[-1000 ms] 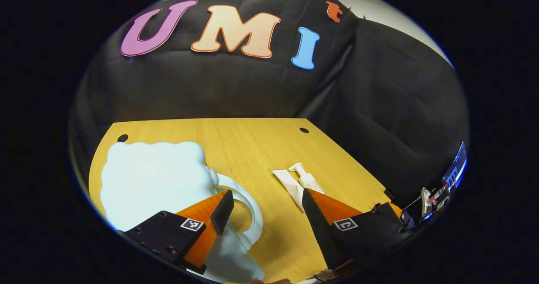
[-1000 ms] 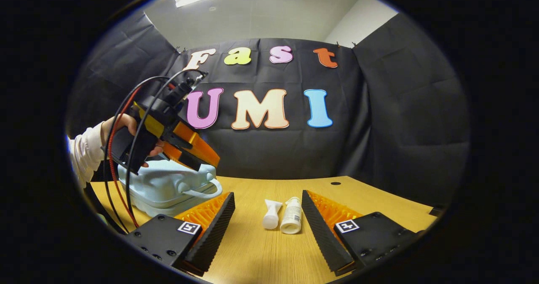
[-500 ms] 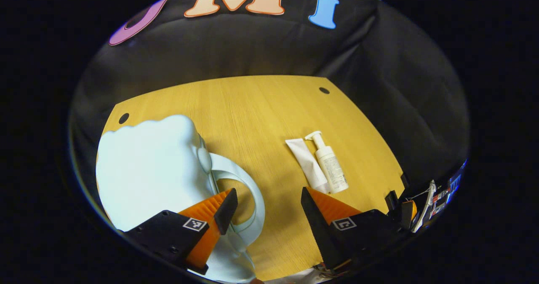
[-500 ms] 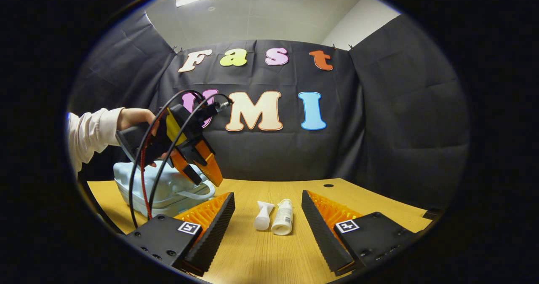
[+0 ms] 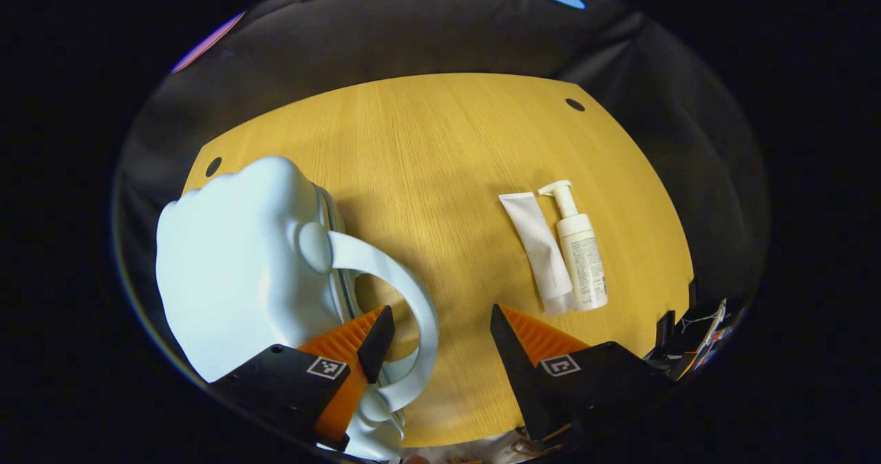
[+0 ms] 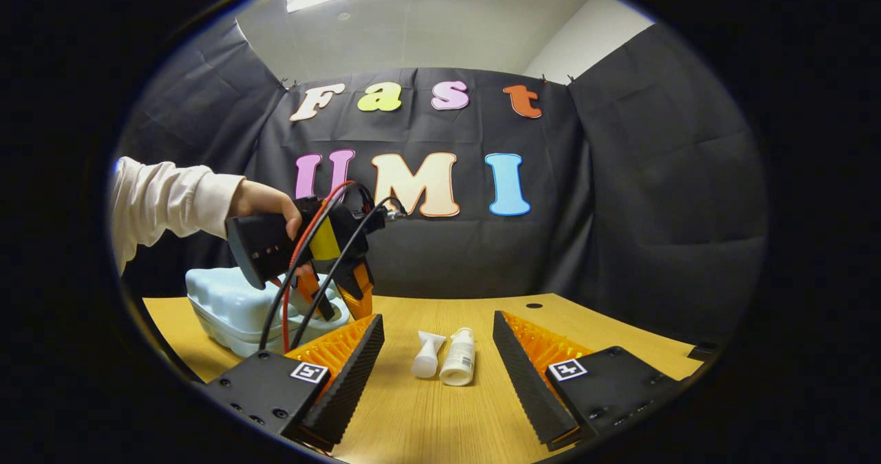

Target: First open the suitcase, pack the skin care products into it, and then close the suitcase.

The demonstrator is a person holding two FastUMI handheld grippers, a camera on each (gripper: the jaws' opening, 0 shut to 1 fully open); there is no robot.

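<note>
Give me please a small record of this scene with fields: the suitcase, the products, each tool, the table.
suitcase: pale blue suitcase, closed, lying flat on the table
handle: white handle, arching out toward the left tool
products: tube and pump bottle, lying side by side
left tool: open, one finger inside the handle loop
right tool: open, holding nothing
table: wooden table

A pale blue suitcase [image 5: 234, 264] is lying closed at eight o'clock on the table, its curved handle [image 5: 396, 299] sticking out. A white tube [image 5: 544, 254] and pump bottle [image 5: 581, 257] are lying side by side, touching, at three o'clock.
</note>
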